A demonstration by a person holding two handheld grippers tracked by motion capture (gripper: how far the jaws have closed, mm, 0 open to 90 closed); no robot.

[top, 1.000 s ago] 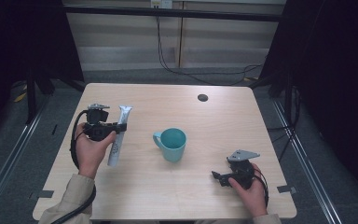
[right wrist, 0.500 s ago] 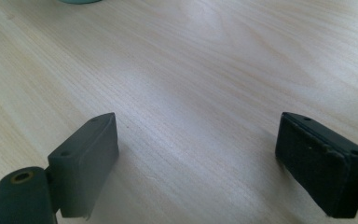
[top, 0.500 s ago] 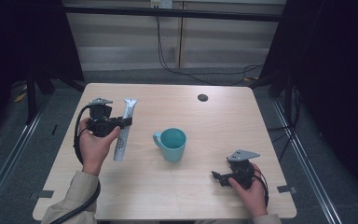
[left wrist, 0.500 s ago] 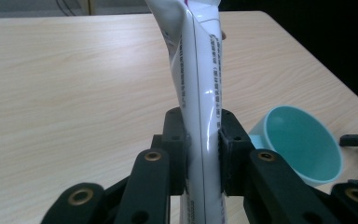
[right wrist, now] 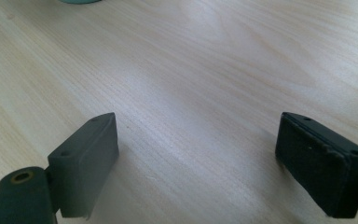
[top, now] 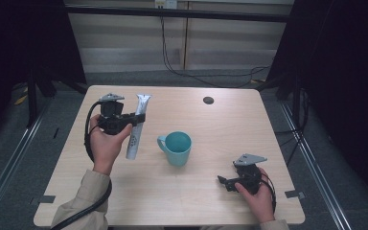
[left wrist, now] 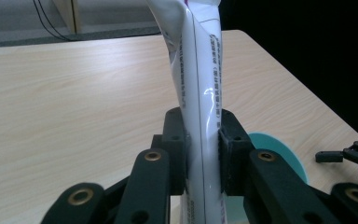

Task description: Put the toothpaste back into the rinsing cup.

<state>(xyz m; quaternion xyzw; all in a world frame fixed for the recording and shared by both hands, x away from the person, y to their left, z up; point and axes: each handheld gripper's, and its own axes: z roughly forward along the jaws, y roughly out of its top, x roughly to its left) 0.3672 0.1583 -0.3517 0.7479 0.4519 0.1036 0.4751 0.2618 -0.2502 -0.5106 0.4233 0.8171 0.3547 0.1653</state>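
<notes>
Jaws of the left gripper (top: 136, 118) clenched on a white tube (top: 137, 125), pinched about mid-length, tube held up off the table (top: 182, 201) on its left side, crimped end pointing away. Right gripper (top: 226, 182) jaws spread wide with nothing between them, resting low near the front right edge. Teal mug (top: 177, 147) stands mid-table, just right of the tube. Step looks like carrying the tube; the next move likely calls for swinging it over the mug mouth and lowering it in upright.
</notes>
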